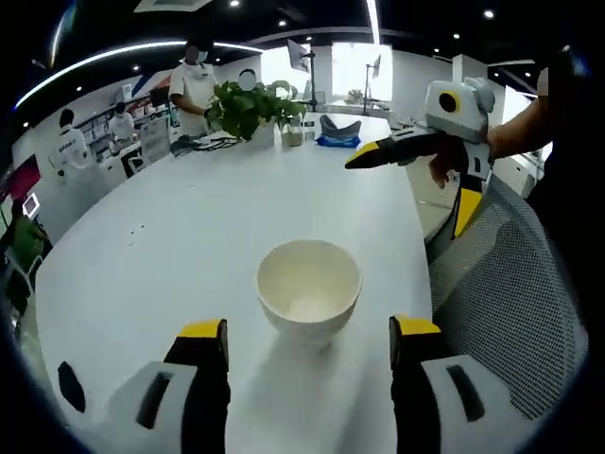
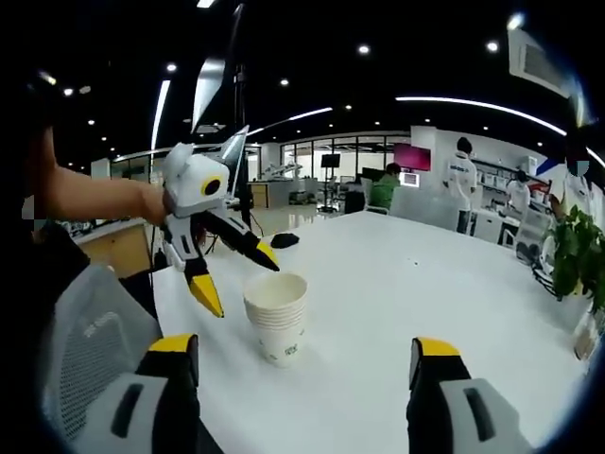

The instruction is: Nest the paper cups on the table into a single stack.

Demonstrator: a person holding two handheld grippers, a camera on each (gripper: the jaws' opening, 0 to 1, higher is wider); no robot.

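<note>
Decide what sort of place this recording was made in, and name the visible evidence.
Probably an open-plan office or showroom. A long white table holds the stack of paper cups and a potted plant; people stand at counters, monitors glow behind, and ceiling light strips run overhead.

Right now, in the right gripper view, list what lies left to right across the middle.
Mesh chair back → left gripper → stack of paper cups → bare white table → potted plant.

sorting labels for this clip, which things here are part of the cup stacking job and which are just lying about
Job: nested stack of white paper cups; left claw; right claw.

Lying about: leafy green potted plant; grey mesh office chair; small black object on the white table.
</note>
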